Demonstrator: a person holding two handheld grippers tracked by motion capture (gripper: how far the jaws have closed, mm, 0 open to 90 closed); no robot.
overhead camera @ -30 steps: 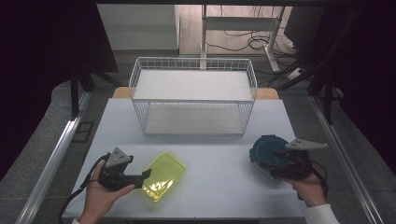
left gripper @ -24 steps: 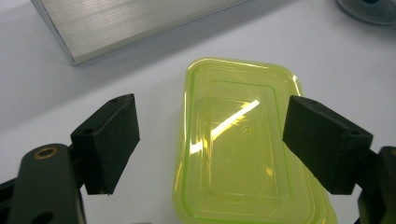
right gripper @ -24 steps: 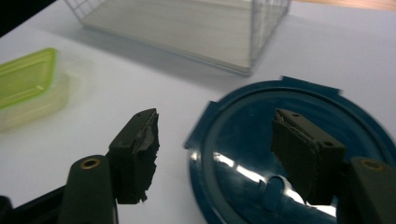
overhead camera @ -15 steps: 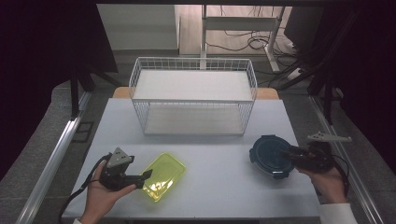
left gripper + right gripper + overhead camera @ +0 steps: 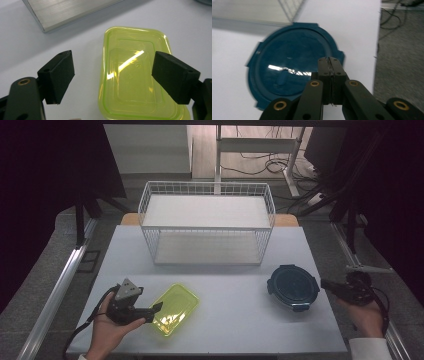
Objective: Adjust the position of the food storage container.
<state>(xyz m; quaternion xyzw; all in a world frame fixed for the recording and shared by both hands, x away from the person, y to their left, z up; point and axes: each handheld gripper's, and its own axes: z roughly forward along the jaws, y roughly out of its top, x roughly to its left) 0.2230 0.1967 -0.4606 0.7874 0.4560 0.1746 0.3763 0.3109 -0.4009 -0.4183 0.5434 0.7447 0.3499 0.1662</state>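
Nearest the person, the left gripper [image 5: 156, 308] lay in the left hand [image 5: 107, 330] at the front left of the white table [image 5: 225, 340], its jaws spread wide with nothing pressed between them. In the left gripper view the yellow-green rectangular lid [image 5: 136, 75] lay flat on the table just beyond and between those two black pads [image 5: 58, 75], untouched by either. From the high view the same lid [image 5: 176, 308] sat just right of that gripper's tips.

At the front right, the right hand [image 5: 367, 317] held the right gripper [image 5: 326, 283] beside the table's right edge. Its jaws had just been closing and stood pressed together with nothing between them, as the right gripper view showed [image 5: 330, 60]. The round dark-blue container lid [image 5: 293, 286] lay flat on the table just left of the tips, apart from them; in the right gripper view it spread out beyond the closed jaws [image 5: 287, 75].

Farther back, a white wire basket [image 5: 207, 227] stood upright across the middle of the table, well apart from both lids. Behind it were a desk frame [image 5: 260, 145] and cables [image 5: 260, 167] on the floor.
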